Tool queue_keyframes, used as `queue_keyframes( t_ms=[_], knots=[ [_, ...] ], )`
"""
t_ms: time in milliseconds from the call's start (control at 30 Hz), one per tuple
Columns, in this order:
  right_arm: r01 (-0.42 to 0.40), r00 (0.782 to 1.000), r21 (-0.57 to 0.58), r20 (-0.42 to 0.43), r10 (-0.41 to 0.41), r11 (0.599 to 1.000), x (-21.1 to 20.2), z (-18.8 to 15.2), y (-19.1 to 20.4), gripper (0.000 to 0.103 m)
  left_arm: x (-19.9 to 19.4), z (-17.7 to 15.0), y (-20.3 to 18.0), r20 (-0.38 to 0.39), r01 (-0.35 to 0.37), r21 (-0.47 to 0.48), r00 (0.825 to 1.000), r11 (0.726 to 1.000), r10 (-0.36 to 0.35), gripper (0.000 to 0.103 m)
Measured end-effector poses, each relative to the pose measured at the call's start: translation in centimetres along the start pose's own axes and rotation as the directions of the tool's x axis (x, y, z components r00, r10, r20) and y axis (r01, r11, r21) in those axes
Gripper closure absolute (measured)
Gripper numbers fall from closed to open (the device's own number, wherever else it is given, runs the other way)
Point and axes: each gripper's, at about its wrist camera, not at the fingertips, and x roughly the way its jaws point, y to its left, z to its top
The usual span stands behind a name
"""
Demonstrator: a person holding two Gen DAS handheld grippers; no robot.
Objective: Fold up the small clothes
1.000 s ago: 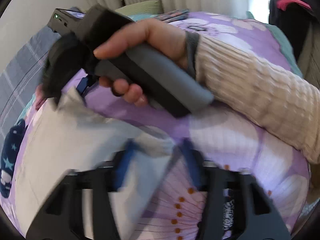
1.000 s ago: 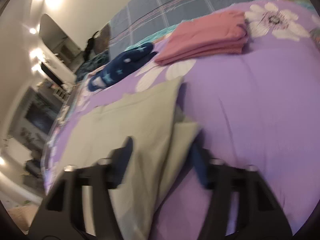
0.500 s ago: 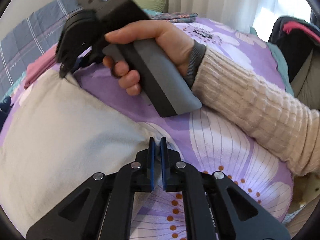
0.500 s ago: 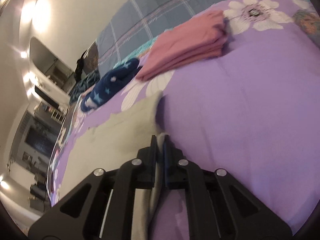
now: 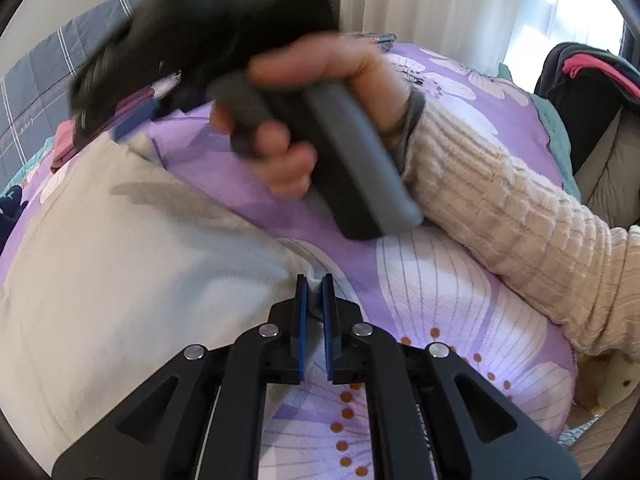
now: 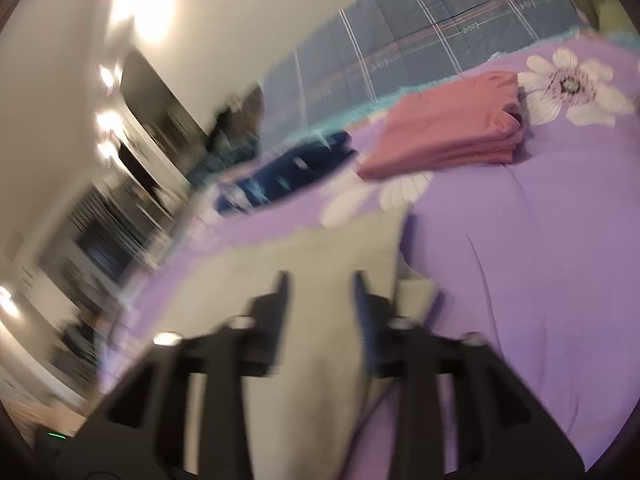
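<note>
A pale cream garment (image 5: 120, 264) lies spread on the purple flowered bedspread (image 5: 440, 292). My left gripper (image 5: 314, 280) is shut on the garment's near right corner. My right gripper (image 6: 320, 280) is open above the garment's far edge (image 6: 320, 248), blurred by motion; the garment lies between and under its fingers. In the left wrist view the right gripper (image 5: 132, 120) shows blurred at the garment's far corner, held by a hand in a knit sleeve.
A folded pink garment (image 6: 448, 140) and a dark blue starred piece (image 6: 288, 176) lie further back on the bed. A grey checked pillow (image 6: 420, 52) stands behind them. A dark bag (image 5: 592, 92) sits at the right beside the curtains.
My right gripper was shut on the garment's far edge half a second ago and has now opened and let go. My left gripper stays shut on its corner.
</note>
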Motion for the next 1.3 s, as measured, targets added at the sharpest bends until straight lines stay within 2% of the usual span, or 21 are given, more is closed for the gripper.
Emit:
queue_keyframes(
  t_ms=[67, 100, 167, 233, 300, 400, 533, 667, 767, 800, 833, 867, 900, 967, 1000, 1100, 1167, 1200, 1233, 1300],
  knots=[
    [0.153, 0.985, -0.018, -0.078, -0.154, 0.988, 2.1, -0.3, -0.4, 0.073, -1.3, 0.0, 0.6, 0.026, 0.033, -0.031, 0.999, 0.999, -0.033, 0.097],
    [0.174, 0.98, -0.008, -0.092, -0.174, 0.985, 2.6, -0.4, -0.7, 0.074, -2.0, -0.2, 1.1, 0.041, 0.039, -0.049, 0.998, 0.998, -0.037, 0.095],
    [0.156, 0.985, 0.01, -0.08, -0.155, 0.988, 2.2, -0.3, -0.8, 0.074, -3.0, -0.5, 2.6, 0.062, 0.026, -0.099, 0.998, 0.995, -0.02, 0.095],
    [0.144, 0.987, 0.024, -0.076, -0.141, 0.989, 2.2, -0.3, -0.9, 0.074, -2.6, -1.1, 4.4, 0.04, 0.008, -0.142, 0.999, 0.99, -0.002, 0.095],
    [0.138, 0.988, 0.034, -0.077, -0.135, 0.99, 2.1, -0.5, -1.3, 0.074, -1.1, -2.2, 5.5, -0.01, 0.052, -0.175, 0.998, 0.983, -0.054, 0.092],
    [0.12, 0.991, 0.055, -0.067, -0.117, 0.991, 1.9, -0.5, -1.6, 0.076, -0.8, -3.1, 6.4, 0.025, 0.098, -0.219, 0.995, 0.971, -0.095, 0.091],
    [0.094, 0.995, 0.125, -0.055, -0.088, 0.988, 1.8, -0.3, -3.1, 0.084, -0.7, -3.4, 6.7, 0.021, 0.104, -0.219, 0.995, 0.97, -0.101, 0.09],
    [0.092, 0.995, 0.15, -0.038, -0.087, 0.984, 1.7, -0.4, -3.5, 0.085, -0.9, -3.7, 6.0, 0.025, 0.056, -0.183, 0.998, 0.981, -0.053, 0.09],
    [0.127, 0.992, 0.175, -0.033, -0.123, 0.976, 1.1, -0.5, -3.2, 0.086, -2.0, -3.5, 4.8, 0.039, 0.034, -0.192, 0.999, 0.981, -0.027, 0.089],
    [0.164, 0.987, 0.185, -0.027, -0.161, 0.969, 0.4, -0.5, -2.9, 0.085, -3.0, -3.7, 4.8, 0.057, 0.038, -0.195, 0.998, 0.98, -0.027, 0.089],
    [0.219, 0.975, 0.186, 0.002, -0.223, 0.958, -1.0, -0.8, -2.0, 0.08, -4.8, -4.5, 4.8, 0.092, 0.028, -0.195, 0.996, 0.98, -0.01, 0.088],
    [0.237, 0.968, 0.164, 0.038, -0.247, 0.958, -2.4, -1.1, -0.8, 0.08, -5.8, -4.9, 5.0, 0.106, 0.017, -0.196, 0.994, 0.98, 0.004, 0.081],
    [0.237, 0.967, 0.111, 0.073, -0.246, 0.965, -4.0, -1.6, 1.0, 0.08, -7.1, -5.7, 5.5, 0.121, -0.007, -0.202, 0.992, 0.979, 0.032, 0.067],
    [0.258, 0.96, 0.031, 0.104, -0.26, 0.966, -6.0, -2.2, 3.9, 0.08, -9.8, -8.1, 6.9, 0.135, -0.071, -0.244, 0.985, 0.967, 0.106, 0.057],
    [0.275, 0.956, -0.019, 0.117, -0.271, 0.961, -6.8, -2.5, 5.6, 0.08, -11.1, -9.3, 7.9, 0.137, -0.097, -0.273, 0.981, 0.957, 0.138, 0.057],
    [0.294, 0.954, -0.22, 0.123, -0.273, 0.93, -7.6, -4.1, 12.7, 0.078, -15.6, -14.0, 11.4, 0.146, -0.161, -0.434, 0.958, 0.886, 0.245, 0.056],
    [0.288, 0.958, -0.341, 0.114, -0.265, 0.895, -6.8, -5.5, 16.8, 0.07, -19.2, -18.0, 14.0, 0.148, -0.2, -0.559, 0.931, 0.805, 0.334, 0.056],
    [0.279, 0.96, -0.406, 0.11, -0.257, 0.87, -6.1, -6.3, 19.0, 0.069, -21.3, -20.4, 15.2, 0.143, -0.226, -0.623, 0.908, 0.749, 0.393, 0.056],
    [0.24, 0.97, -0.496, 0.094, -0.224, 0.835, -4.9, -7.9, 22.3, 0.067, -22.9, -22.3, 16.0, 0.139, -0.241, -0.662, 0.891, 0.71, 0.432, 0.056],
    [0.17, 0.984, -0.582, 0.055, -0.169, 0.795, -3.1, -10.1, 26.1, 0.067, -25.7, -26.1, 17.2, 0.119, -0.263, -0.727, 0.861, 0.634, 0.495, 0.056]
  ],
)
